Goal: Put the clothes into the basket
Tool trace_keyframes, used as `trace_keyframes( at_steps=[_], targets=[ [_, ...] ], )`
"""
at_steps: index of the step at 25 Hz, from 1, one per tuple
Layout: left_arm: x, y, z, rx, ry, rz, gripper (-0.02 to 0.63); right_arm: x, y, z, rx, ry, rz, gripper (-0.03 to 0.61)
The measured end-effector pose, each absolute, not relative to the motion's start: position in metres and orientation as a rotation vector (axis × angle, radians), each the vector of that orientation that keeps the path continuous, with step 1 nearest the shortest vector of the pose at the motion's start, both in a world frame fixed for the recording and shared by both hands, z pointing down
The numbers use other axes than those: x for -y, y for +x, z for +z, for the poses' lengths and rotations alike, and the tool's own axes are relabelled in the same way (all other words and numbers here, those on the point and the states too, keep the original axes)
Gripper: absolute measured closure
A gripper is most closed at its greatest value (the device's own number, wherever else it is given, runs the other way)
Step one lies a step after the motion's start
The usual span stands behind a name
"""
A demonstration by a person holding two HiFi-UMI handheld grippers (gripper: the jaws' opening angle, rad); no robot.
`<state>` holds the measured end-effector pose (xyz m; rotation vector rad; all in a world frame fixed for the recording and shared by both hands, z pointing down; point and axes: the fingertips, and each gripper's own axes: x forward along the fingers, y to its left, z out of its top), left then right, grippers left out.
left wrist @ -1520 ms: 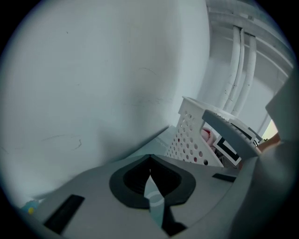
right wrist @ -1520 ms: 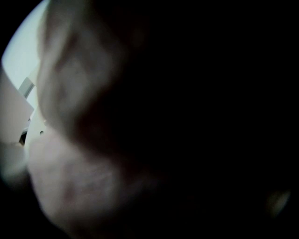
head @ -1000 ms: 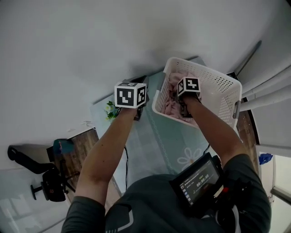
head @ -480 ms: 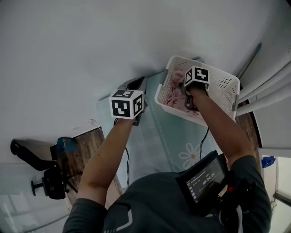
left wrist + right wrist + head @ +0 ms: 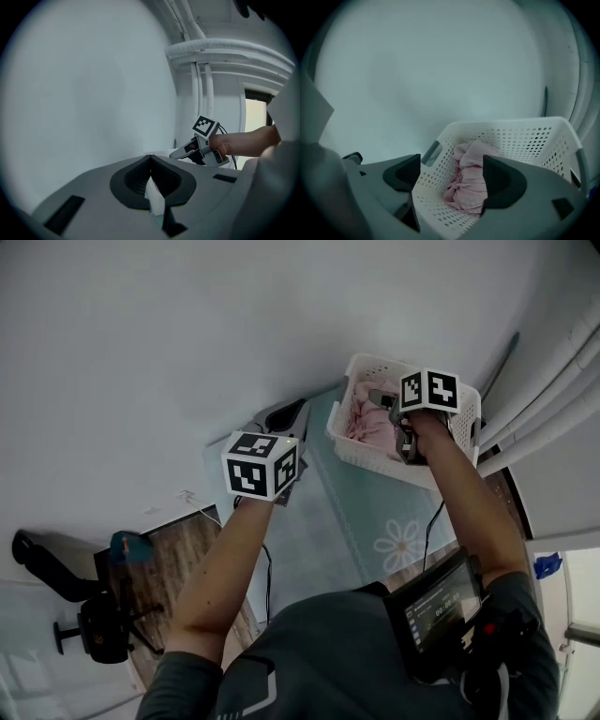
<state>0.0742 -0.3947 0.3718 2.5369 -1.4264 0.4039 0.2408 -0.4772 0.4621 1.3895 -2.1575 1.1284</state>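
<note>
A white perforated basket (image 5: 361, 454) stands on the table at the upper right, with a pink garment (image 5: 370, 423) bunched inside it. My right gripper (image 5: 382, 399) hovers above the basket's rim, open and empty. In the right gripper view the basket (image 5: 506, 125) and the pink garment (image 5: 468, 180) lie below and between the spread jaws of the right gripper (image 5: 450, 176). My left gripper (image 5: 289, 414) is held left of the basket over the table, with nothing in it. In the left gripper view the left gripper (image 5: 150, 158) has its pads meeting, and the right gripper (image 5: 201, 145) shows beyond.
The table carries a pale teal cloth (image 5: 375, 512) with a flower print. White pipes (image 5: 553, 381) run along the wall at the right. A dark stand with gear (image 5: 94, 624) sits on the wooden floor at the lower left. A screen device (image 5: 441, 610) hangs on the person's chest.
My right gripper has lifted out of the basket, away from the pink garment, which stays inside. The left gripper has shifted only slightly.
</note>
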Motion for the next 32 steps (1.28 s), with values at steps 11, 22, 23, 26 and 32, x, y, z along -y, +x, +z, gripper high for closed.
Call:
trace_keyframes(
  at_steps=[11, 22, 23, 26, 32],
  targets=[
    [0.293, 0.009, 0.302, 1.519, 2.681, 0.28, 0.604, 0.355, 0.2, 0.342, 2.471, 1.541, 0.633, 0.163],
    [0.188, -0.081, 0.287, 1.598, 2.653, 0.069, 0.604, 0.226, 0.125, 0.265, 2.698, 1.529, 0.255, 0.317],
    [0.18, -0.086, 0.285, 1.593, 2.66, 0.034, 0.604, 0.216, 0.119, 0.261, 2.715, 1.52, 0.238, 0.325],
    [0.157, -0.1, 0.28, 1.598, 2.668, -0.04, 0.604, 0.191, 0.104, 0.255, 2.747, 1.498, 0.211, 0.34],
    [0.128, -0.108, 0.277, 1.674, 2.673, -0.036, 0.604, 0.161, 0.083, 0.255, 2.805, 1.454, 0.178, 0.459]
  ],
)
